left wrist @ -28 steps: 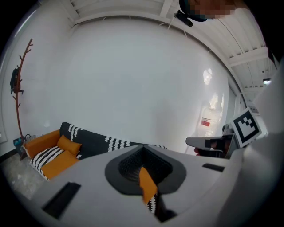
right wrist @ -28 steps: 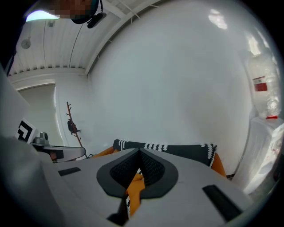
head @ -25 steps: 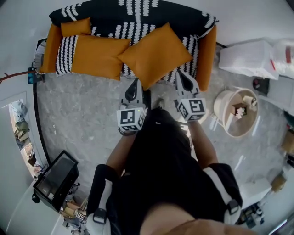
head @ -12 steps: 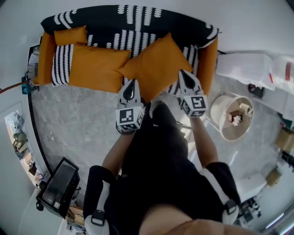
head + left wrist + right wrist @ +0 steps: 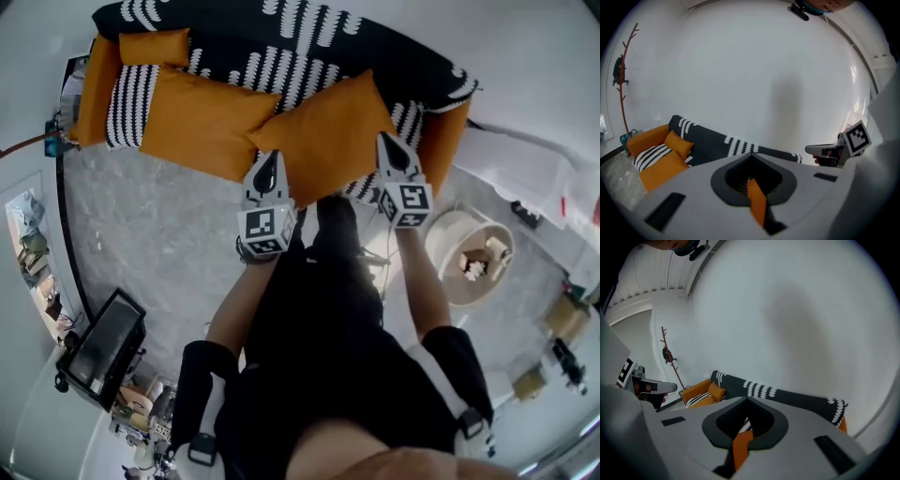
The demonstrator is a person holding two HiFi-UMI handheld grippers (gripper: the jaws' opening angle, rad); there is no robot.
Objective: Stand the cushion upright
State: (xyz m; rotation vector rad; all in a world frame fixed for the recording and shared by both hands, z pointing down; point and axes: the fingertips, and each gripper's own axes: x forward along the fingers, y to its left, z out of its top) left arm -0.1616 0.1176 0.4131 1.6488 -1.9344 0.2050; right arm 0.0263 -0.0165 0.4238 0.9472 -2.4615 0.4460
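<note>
Orange cushion [image 5: 323, 131] lies askew on the striped sofa [image 5: 281, 52]. The left gripper [image 5: 267, 161] and right gripper [image 5: 388, 142] flank its near edge, fingers [image 5: 270, 180] clenched on nothing.

Orange cushion [image 5: 323, 131], black sofa [image 5: 234, 37] with white dashes, grey speckled floor [image 5: 159, 225]

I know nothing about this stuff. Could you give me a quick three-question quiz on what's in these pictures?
1. True or false: the left tongs and the right tongs are both shut.
2. How many orange cushions lie on the sofa?
3. The round basket stands: A) on the sofa; B) on the floor, right of the right tongs; C) left of the left tongs.
Key: 1 true; 2 three (one small, two large); 3 B.
</note>
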